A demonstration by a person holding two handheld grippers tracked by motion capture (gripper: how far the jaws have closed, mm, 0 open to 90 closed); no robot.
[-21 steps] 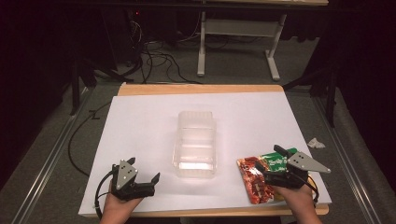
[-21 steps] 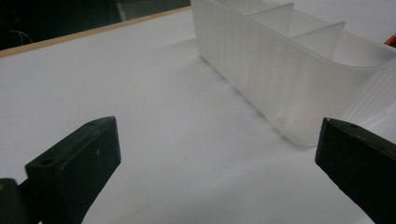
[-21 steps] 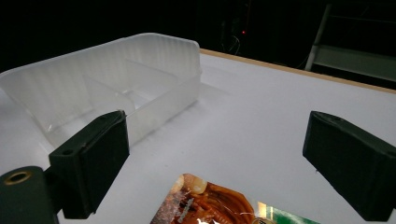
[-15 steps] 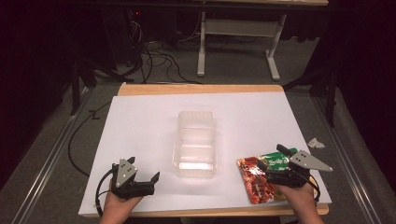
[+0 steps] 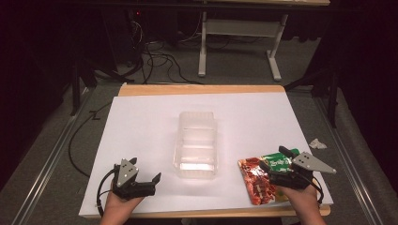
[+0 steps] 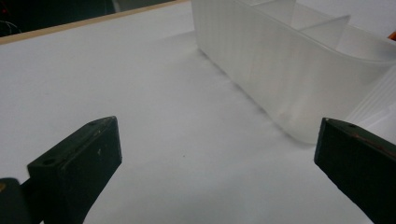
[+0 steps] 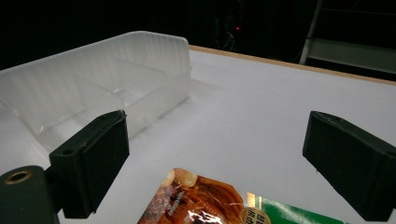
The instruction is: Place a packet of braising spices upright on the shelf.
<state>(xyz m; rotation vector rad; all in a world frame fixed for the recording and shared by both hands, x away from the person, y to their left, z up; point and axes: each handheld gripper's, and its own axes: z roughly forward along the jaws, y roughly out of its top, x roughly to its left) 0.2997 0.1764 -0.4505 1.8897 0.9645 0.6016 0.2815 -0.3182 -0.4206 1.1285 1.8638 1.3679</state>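
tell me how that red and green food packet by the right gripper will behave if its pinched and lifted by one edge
The food packet lies flat on the white table cover and looks like thin film, so it will probably sag and fold when lifted by an edge. Its glossy, glinting surface suggests the open right gripper could slip on it. Being so flat, it seems light and should slide rather than tip if pushed.

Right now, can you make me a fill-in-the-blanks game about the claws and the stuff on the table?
1. The see-through plastic box lies between the two claws and has nothing ____ it.
2. The shiny snack packet lies on the white sheet just under the ____ claw.
3. The left claw has its jaws ____, with nothing between them.
4. A crumpled scrap of paper lies on the ____, beside the table.

Missing words: inside; right; open; floor
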